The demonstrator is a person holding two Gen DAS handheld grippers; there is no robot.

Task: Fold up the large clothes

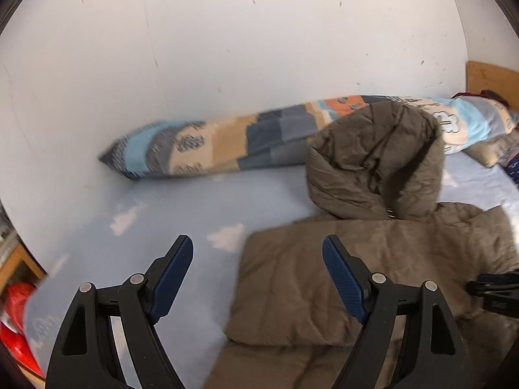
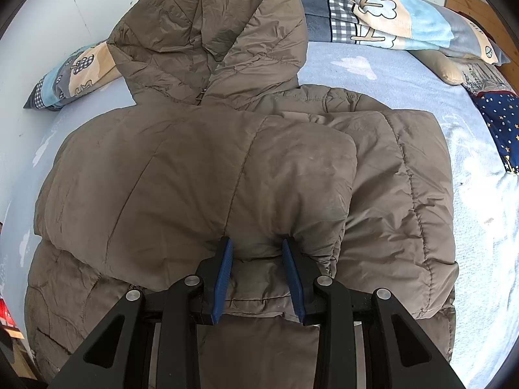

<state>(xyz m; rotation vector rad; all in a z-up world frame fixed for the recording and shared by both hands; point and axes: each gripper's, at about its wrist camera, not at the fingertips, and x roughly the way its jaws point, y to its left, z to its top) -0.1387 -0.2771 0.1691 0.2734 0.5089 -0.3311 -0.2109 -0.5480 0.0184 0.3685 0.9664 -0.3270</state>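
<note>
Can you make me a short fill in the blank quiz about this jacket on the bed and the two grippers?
1. The brown jacket lies on a light ____ bed sheet printed with white clouds.
2. The right gripper is shut on a fold of the ____.
3. The left gripper stands ____, with nothing between its fingers.
4. The jacket's hood points toward the patterned ____ by the wall.

Missing words: blue; jacket; open; blanket

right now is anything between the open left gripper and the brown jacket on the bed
Nothing visible. The left gripper is open and empty above the blue sheet, with the brown jacket just beyond it and partly under its right finger. The right gripper is already clamped on a fold of the jacket.
</note>
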